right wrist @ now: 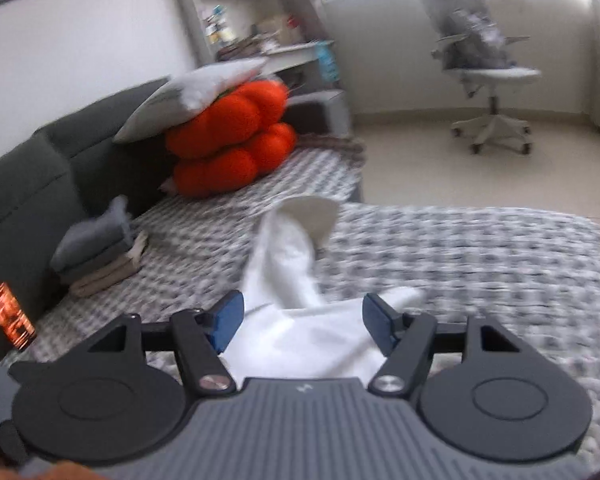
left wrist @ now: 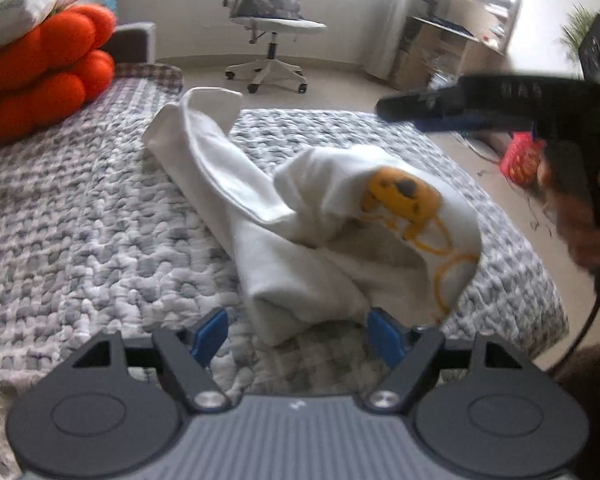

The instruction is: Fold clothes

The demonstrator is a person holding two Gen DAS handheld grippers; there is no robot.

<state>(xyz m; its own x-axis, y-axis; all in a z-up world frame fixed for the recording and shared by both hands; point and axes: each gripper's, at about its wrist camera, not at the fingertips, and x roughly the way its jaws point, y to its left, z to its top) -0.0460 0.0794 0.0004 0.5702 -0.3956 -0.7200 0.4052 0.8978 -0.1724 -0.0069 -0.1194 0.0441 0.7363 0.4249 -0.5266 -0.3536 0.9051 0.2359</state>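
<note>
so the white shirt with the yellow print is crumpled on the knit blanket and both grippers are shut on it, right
Not quite. The white shirt does lie crumpled on the knit blanket, but both grippers are open: the left gripper in the left wrist view, the right gripper in the right wrist view.

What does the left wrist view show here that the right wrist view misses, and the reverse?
Only the left wrist view shows the yellow print on the white garment and the right claw seen from outside. Only the right wrist view shows the folded stack by the dark sofa. Both show the garment, checkered blanket, orange cushion and office chair.
</note>
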